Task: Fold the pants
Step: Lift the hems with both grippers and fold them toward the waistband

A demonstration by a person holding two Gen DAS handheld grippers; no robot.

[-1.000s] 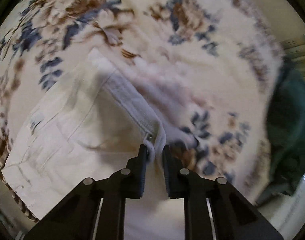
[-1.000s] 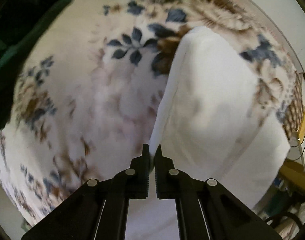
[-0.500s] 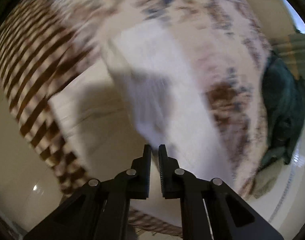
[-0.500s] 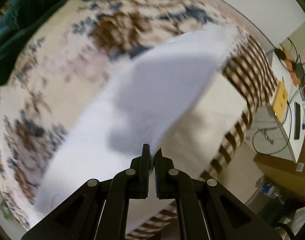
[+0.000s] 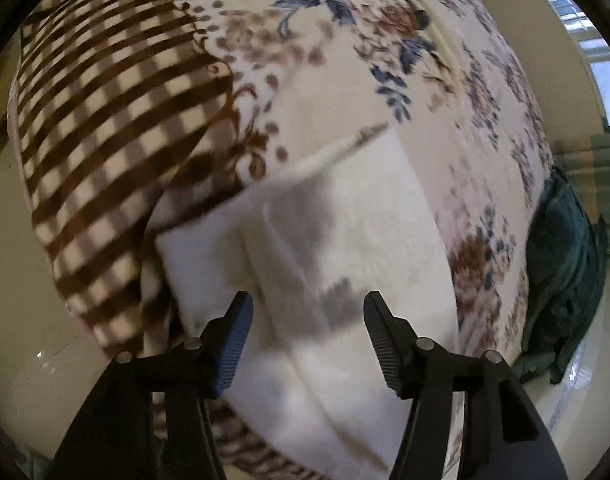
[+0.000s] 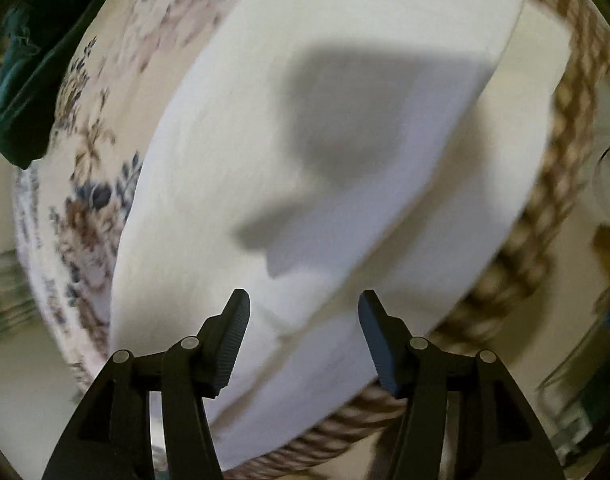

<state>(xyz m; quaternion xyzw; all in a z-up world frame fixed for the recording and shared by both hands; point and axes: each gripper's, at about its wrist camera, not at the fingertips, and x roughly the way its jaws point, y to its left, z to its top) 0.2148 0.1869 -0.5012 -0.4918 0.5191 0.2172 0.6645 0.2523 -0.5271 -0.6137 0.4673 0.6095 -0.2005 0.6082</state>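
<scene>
Between the fingers of your left gripper (image 5: 307, 338) nothing is pinched; its jaws are opening, with the white pants (image 5: 345, 264) lying flat just under them. Your right gripper (image 6: 303, 330) is opening too, free of the pants (image 6: 305, 152). The pants stretch from 6 toward 12 o'clock on the flowered blanket (image 5: 345, 60). A dark green cloth (image 5: 565, 272) lies at 3 o'clock in the left view.

The pants (image 5: 345, 240) lie on the blanket (image 5: 345, 92) near its edge — a garment (image 5: 565, 280) heaped well apart
</scene>
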